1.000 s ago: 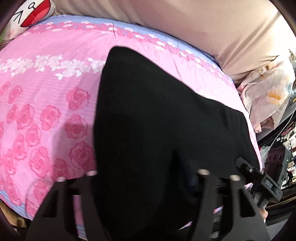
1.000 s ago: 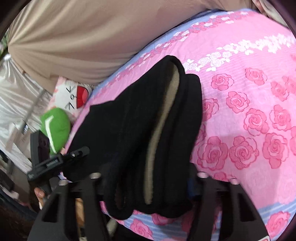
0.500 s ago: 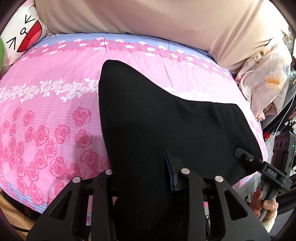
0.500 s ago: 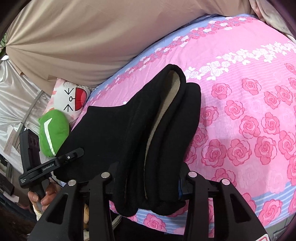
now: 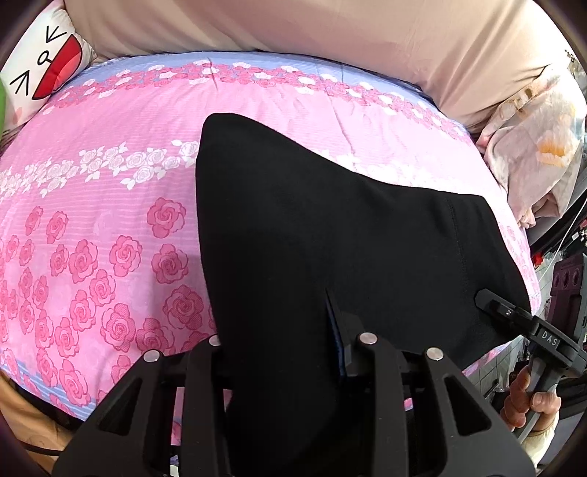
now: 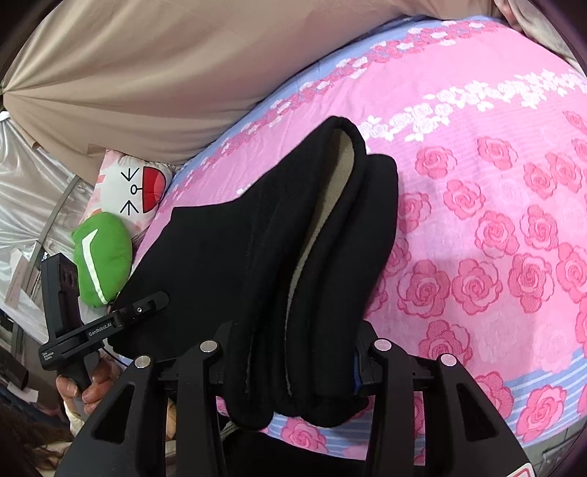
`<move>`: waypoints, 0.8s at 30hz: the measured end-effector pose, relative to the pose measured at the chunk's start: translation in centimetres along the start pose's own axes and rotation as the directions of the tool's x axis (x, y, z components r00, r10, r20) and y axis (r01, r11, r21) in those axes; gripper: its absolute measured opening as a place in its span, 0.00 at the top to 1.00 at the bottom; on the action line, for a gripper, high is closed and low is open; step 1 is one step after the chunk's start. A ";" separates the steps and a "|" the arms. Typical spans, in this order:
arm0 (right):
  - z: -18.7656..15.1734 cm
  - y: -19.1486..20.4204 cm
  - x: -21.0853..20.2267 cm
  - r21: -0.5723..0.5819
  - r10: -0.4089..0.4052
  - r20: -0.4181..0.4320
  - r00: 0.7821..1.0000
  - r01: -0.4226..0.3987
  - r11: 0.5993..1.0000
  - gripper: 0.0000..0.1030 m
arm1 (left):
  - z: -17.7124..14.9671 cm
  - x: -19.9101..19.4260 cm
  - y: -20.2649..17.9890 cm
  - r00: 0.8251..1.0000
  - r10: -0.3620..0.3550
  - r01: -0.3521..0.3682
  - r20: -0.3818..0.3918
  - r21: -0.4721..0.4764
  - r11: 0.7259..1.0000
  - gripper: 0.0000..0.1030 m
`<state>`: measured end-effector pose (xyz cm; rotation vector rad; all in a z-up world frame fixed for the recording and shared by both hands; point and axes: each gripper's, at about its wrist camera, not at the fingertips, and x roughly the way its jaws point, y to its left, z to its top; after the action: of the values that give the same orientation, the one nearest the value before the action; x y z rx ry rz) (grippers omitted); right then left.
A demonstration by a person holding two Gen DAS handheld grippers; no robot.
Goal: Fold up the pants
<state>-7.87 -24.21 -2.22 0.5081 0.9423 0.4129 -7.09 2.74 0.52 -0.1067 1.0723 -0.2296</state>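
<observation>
Left wrist view: black pants (image 5: 330,238) lie on a pink rose-print bedspread (image 5: 110,205), reaching from a far point down to the near edge. The left gripper (image 5: 282,341) is clamped narrow on the near pants fabric, which hides one pad. At the right, the right gripper (image 5: 488,299) meets the waistband corner, a hand (image 5: 532,403) on its grip. Far: a beige headboard cushion (image 5: 330,25), a cartoon-face pillow (image 5: 44,73), a floral pillow (image 5: 539,154).

Right wrist view: the right gripper (image 6: 290,359) grips the thick folded waistband, its pale lining showing. The left gripper (image 6: 146,304) touches the left pants edge. A green plush (image 6: 102,257) and the cartoon pillow (image 6: 135,187) lie left of the bed.
</observation>
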 end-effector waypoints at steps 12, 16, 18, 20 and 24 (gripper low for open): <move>-0.1 0.3 -0.8 -0.004 0.029 -0.006 1.000 -0.029 1.000 0.63 | 0.1 -1.1 -0.3 0.999 -0.030 0.029 0.021 0.020 0.999 0.71; 0.8 1.6 -2.6 -0.035 0.059 0.020 0.998 -0.058 0.998 0.64 | 0.9 -3.9 -1.2 0.995 -0.059 0.055 0.079 0.060 0.997 0.72; 1.6 2.7 -3.5 -0.064 0.069 0.042 0.997 -0.066 0.996 0.64 | 1.8 -5.2 -1.5 0.992 -0.071 0.063 0.108 0.072 0.995 0.73; 2.5 3.7 -4.5 -0.094 0.080 0.066 0.995 -0.073 0.993 0.64 | 2.8 -6.2 -1.6 0.988 -0.079 0.069 0.133 0.078 0.995 0.73; 5.0 5.9 -6.6 -0.171 0.100 0.134 0.986 -0.076 0.982 0.64 | 5.2 -8.4 -1.7 0.975 -0.104 0.086 0.198 0.094 0.992 0.73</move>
<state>-7.78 -24.14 7.99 0.4231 0.7431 0.5237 -6.59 2.97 10.54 -0.1033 0.8543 -0.3429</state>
